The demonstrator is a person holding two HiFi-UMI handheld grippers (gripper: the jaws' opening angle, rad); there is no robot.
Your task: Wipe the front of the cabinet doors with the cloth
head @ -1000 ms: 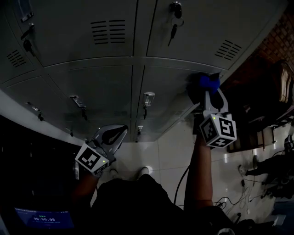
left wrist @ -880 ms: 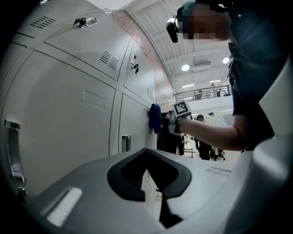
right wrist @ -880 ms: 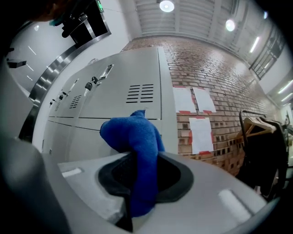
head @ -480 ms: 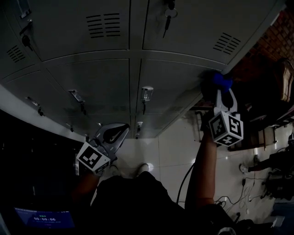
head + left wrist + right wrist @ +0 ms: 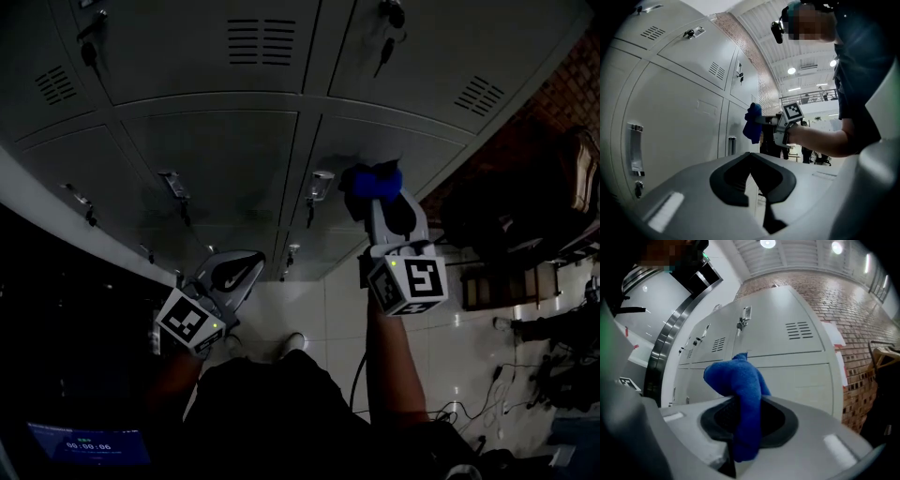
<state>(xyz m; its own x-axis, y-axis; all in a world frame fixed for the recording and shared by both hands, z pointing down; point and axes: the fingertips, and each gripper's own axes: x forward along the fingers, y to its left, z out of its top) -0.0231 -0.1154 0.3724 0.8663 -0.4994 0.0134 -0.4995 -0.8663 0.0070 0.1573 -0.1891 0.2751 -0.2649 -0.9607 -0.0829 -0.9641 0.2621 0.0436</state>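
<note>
Right tongs point(image 5: 381, 199) clenched on blue cloth point(image 5: 373, 178); cloth bunched, sticking out past tips. Cloth against grey cabinet door point(image 5: 417, 150), near door's left edge, just beside latch handle point(image 5: 321, 186). Left tongs point(image 5: 232, 274) clenched, nothing between them, held low, well apart from cloth. Lighting dim.

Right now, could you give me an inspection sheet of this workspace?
Surface: grey metal cabinet doors, shut, with vents, handles and keys.
Job's things: blue cloth, bunched, at the lower right door.
Clutter: nothing seen.
Grippers: right gripper shut on the cloth; left gripper shut, empty, held low.
Cables: loose cables on the floor at right.
Surroundings: tiled floor, brick wall at right.
</note>
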